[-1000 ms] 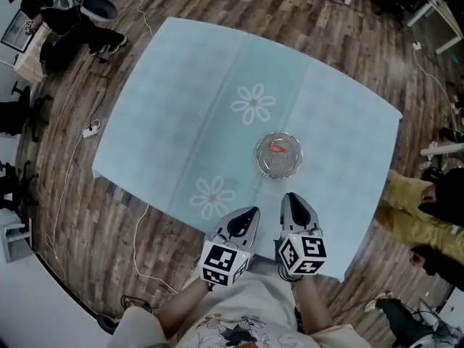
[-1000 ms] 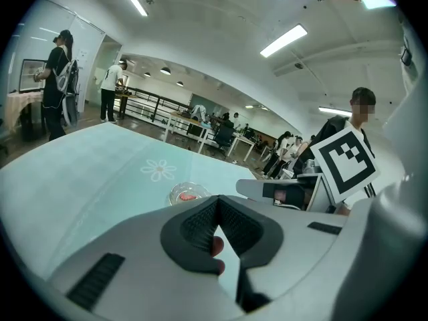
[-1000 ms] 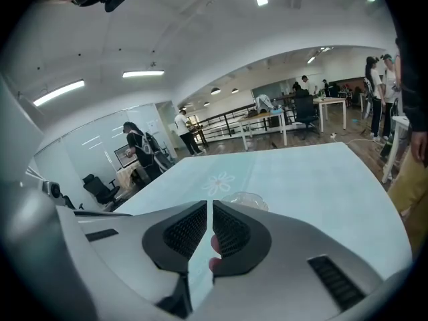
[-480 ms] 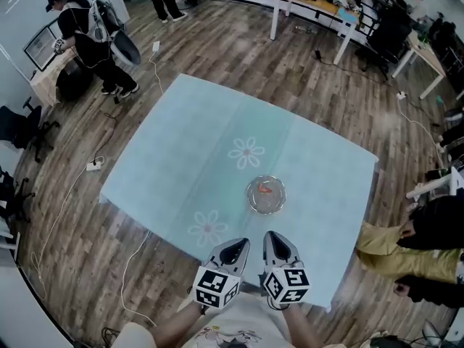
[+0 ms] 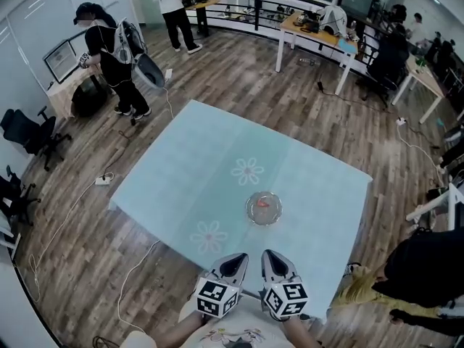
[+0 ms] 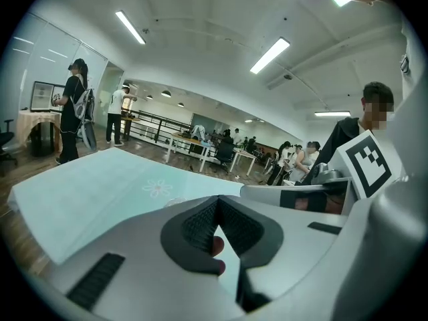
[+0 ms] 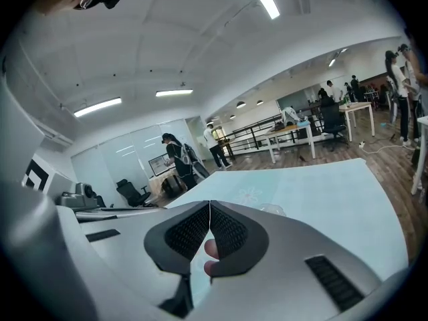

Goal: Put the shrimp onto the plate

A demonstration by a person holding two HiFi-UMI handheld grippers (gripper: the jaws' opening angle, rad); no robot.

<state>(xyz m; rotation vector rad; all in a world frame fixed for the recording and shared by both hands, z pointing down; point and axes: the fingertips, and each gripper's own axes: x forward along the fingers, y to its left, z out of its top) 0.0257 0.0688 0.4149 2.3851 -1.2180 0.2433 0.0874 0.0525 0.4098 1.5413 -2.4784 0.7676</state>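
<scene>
Small orange shrimp (image 5: 262,203) remains on clear glass plate (image 5: 264,217); left gripper (image 5: 238,261) and right gripper (image 5: 270,258) stay clenched, empty, drawn back.

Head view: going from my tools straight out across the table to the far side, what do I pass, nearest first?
Nearest first: left tool and right tool side by side → near flower print → plate holding the shrimp → far flower print.
</scene>
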